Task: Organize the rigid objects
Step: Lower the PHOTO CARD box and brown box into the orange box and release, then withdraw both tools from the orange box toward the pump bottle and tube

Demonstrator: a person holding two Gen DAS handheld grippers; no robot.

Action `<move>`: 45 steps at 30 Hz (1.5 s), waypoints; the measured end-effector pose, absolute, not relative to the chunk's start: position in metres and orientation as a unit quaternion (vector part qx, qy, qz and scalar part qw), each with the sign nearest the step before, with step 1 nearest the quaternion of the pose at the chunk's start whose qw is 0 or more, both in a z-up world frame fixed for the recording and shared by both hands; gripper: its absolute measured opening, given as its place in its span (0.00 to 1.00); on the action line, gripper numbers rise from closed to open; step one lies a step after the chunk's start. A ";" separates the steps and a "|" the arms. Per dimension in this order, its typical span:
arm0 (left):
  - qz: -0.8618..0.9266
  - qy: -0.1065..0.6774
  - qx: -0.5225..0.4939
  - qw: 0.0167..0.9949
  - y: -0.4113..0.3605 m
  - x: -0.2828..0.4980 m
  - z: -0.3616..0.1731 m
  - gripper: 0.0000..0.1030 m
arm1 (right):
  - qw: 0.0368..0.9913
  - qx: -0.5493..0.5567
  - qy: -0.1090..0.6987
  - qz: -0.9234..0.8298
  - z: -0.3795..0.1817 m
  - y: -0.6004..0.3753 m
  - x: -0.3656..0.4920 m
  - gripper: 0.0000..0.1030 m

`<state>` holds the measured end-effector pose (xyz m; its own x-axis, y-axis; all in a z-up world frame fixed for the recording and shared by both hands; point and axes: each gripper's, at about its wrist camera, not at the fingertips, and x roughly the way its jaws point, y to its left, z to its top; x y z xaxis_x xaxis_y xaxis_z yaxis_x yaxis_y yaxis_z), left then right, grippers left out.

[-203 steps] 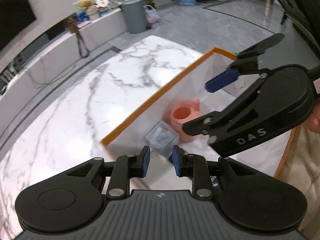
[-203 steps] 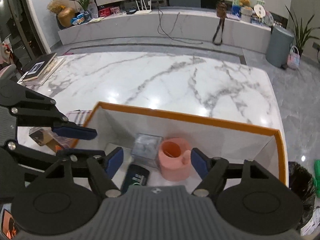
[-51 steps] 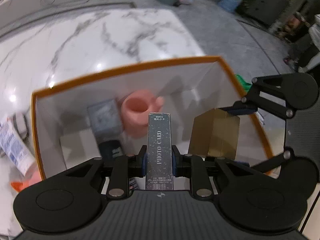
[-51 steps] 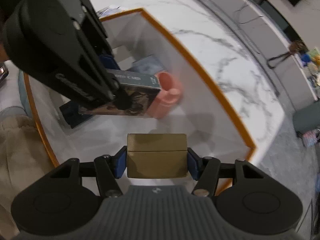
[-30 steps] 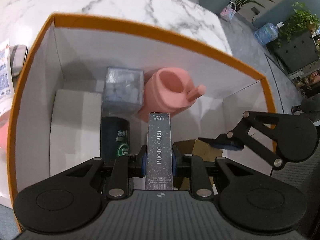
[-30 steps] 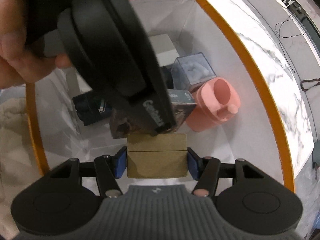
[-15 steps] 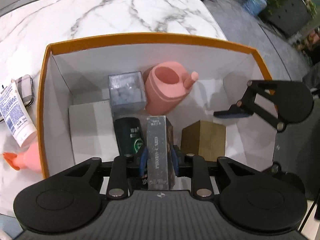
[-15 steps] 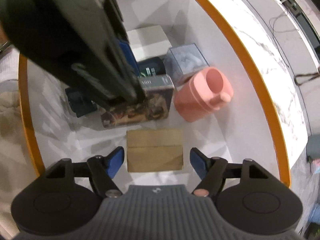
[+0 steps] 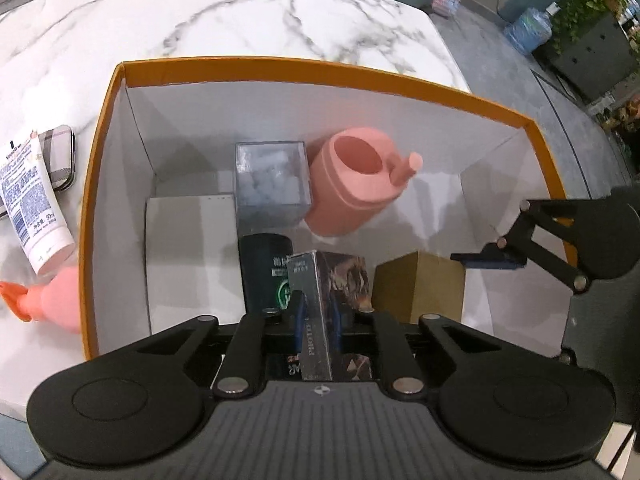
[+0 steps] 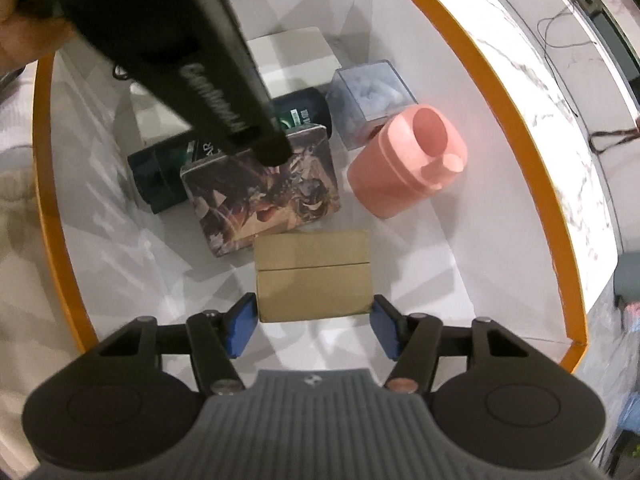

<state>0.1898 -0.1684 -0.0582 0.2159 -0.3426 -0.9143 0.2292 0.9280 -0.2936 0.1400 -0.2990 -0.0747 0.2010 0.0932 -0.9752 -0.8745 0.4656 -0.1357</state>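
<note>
Inside white orange-rimmed box (image 10: 520, 128): matte gold carton (image 10: 313, 276), glossy photo-card box (image 10: 264, 192).

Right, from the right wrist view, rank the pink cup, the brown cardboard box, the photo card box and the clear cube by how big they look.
1. photo card box, largest
2. brown cardboard box and pink cup: look alike, and the box sits nearer the camera, so unranked
3. clear cube, smallest

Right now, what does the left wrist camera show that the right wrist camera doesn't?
Only the left wrist view shows the tube and checked case outside the box on the marble table. Only the right shows the photo card box's printed face. Both show the pink cup, brown box and orange-rimmed box.
</note>
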 end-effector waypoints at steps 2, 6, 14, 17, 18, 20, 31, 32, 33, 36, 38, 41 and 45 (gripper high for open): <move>-0.180 0.598 -0.046 0.779 -0.172 0.191 -0.059 0.14 | 0.674 -0.383 0.521 0.356 -0.076 -0.299 0.143 0.59; -0.176 0.597 -0.039 0.782 -0.179 0.192 -0.062 0.15 | 0.659 -0.423 0.507 0.360 -0.086 -0.290 0.146 0.60; -0.176 0.595 -0.027 0.784 -0.179 0.196 -0.074 0.08 | 0.633 -0.482 0.468 0.386 -0.092 -0.285 0.145 0.60; -0.180 0.594 -0.033 0.784 -0.176 0.196 -0.074 0.08 | 0.622 -0.500 0.458 0.393 -0.096 -0.282 0.145 0.61; -0.183 0.593 -0.030 0.783 -0.175 0.196 -0.074 0.08 | 0.619 -0.501 0.458 0.394 -0.097 -0.281 0.145 0.61; -0.186 0.593 -0.028 0.783 -0.175 0.196 -0.073 0.08 | 0.621 -0.500 0.461 0.391 -0.100 -0.281 0.147 0.61; -0.205 0.581 -0.009 0.787 -0.174 0.188 -0.056 0.09 | 0.629 -0.487 0.469 0.384 -0.080 -0.275 0.149 0.66; -0.206 0.580 -0.007 0.788 -0.173 0.187 -0.053 0.09 | 0.629 -0.487 0.469 0.384 -0.077 -0.274 0.149 0.69; -0.208 0.579 -0.005 0.788 -0.172 0.185 -0.050 0.09 | 0.629 -0.488 0.469 0.383 -0.075 -0.272 0.150 0.69; -0.214 0.573 0.002 0.791 -0.169 0.181 -0.041 0.09 | 0.632 -0.488 0.472 0.375 -0.069 -0.266 0.151 0.69; -0.219 0.565 0.009 0.795 -0.165 0.178 -0.032 0.10 | 0.640 -0.474 0.475 0.374 -0.060 -0.263 0.152 0.69; -0.222 0.553 0.018 0.803 -0.156 0.176 -0.018 0.10 | 0.658 -0.451 0.477 0.369 -0.047 -0.255 0.154 0.69; -0.224 0.534 0.024 0.815 -0.140 0.173 0.004 0.10 | 0.686 -0.441 0.459 0.352 -0.027 -0.239 0.151 0.68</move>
<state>0.1735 -0.1399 0.0037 0.3281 -0.3395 -0.8815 0.3915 0.8981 -0.2002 0.1508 -0.2394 -0.0267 0.3304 0.0788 -0.9405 -0.8883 0.3627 -0.2817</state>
